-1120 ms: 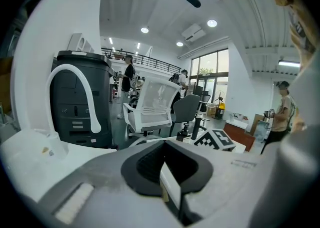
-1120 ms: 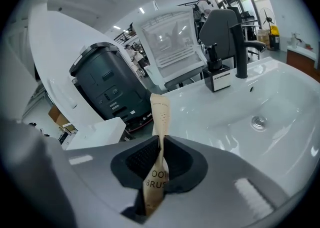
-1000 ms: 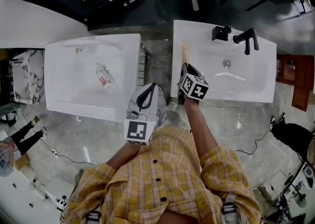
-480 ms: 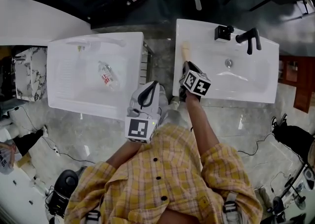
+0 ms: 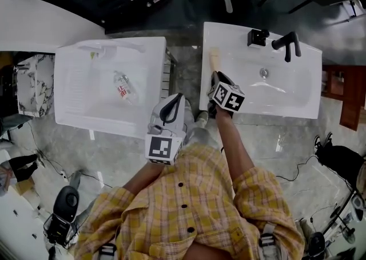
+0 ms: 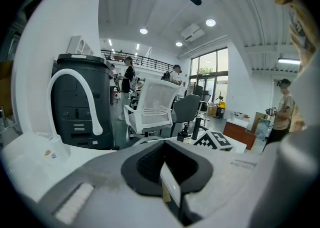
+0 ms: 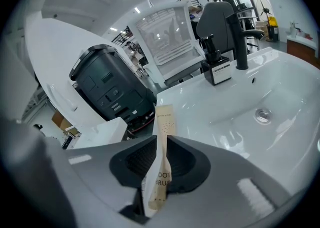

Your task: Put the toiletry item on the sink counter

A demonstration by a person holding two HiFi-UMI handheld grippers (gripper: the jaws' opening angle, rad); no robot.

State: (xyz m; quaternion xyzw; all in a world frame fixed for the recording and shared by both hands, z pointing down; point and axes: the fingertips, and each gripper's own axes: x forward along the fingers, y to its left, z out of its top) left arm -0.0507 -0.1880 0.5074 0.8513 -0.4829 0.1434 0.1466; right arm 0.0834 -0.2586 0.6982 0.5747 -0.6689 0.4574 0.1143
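Right gripper [image 7: 161, 148] clamped on toothbrush packet [image 7: 163, 122] low on its length, top protruding, above left edge of sink counter [image 5: 231, 35]; contact unclear | Left gripper [image 6: 167, 174] pressed closed, empty, between the two basins | Packet probably light, thin, paper-sleeved, bendy, slippery; best gripped mid-body across flat faces.

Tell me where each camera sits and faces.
Head view: on the head, facing steeply down at the sink; shirt, arms, left gripper and right gripper show.
Left gripper view: on that gripper, facing out toward a chair; its shut jaws show.
Right gripper view: on that gripper, facing across the sink to the tap; its jaws grip the packet.
Shared: head and right gripper views show sink, tap, packet.
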